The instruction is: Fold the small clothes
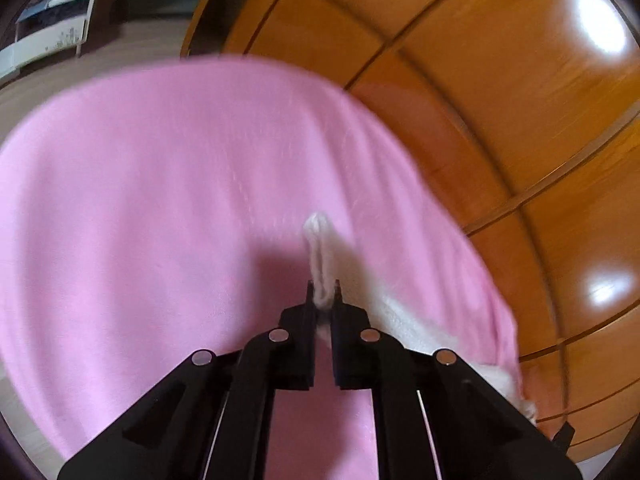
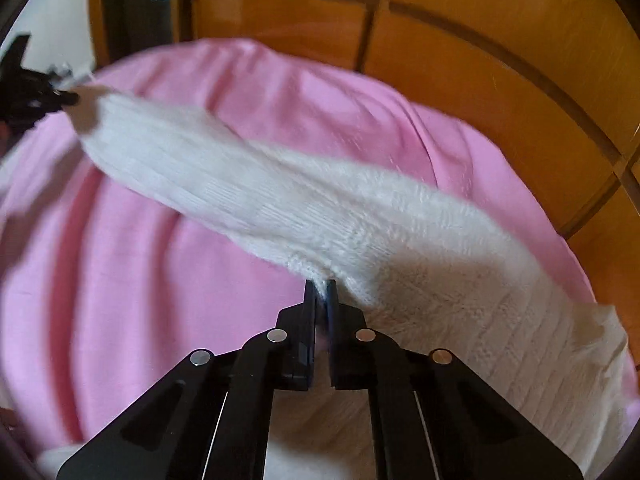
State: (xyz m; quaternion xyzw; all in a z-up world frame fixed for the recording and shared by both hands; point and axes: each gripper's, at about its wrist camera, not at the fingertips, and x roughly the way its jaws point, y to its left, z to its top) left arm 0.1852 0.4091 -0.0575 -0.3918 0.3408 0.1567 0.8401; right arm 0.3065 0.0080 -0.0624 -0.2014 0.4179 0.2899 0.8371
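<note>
A white knitted sock stretches over a pink cloth between my two grippers. My right gripper is shut on the sock's near edge, around its middle. In the right wrist view my left gripper shows at the far left, pinching the sock's narrow end. In the left wrist view my left gripper is shut on a bunched fold of the white sock, which sticks up past the tips. The rest of the sock trails down to the right behind the fingers.
The pink cloth lies on a glossy orange-brown wooden surface with dark seams and bright light reflections. A white low cabinet stands on the floor at the far left. A dark opening lies beyond the cloth.
</note>
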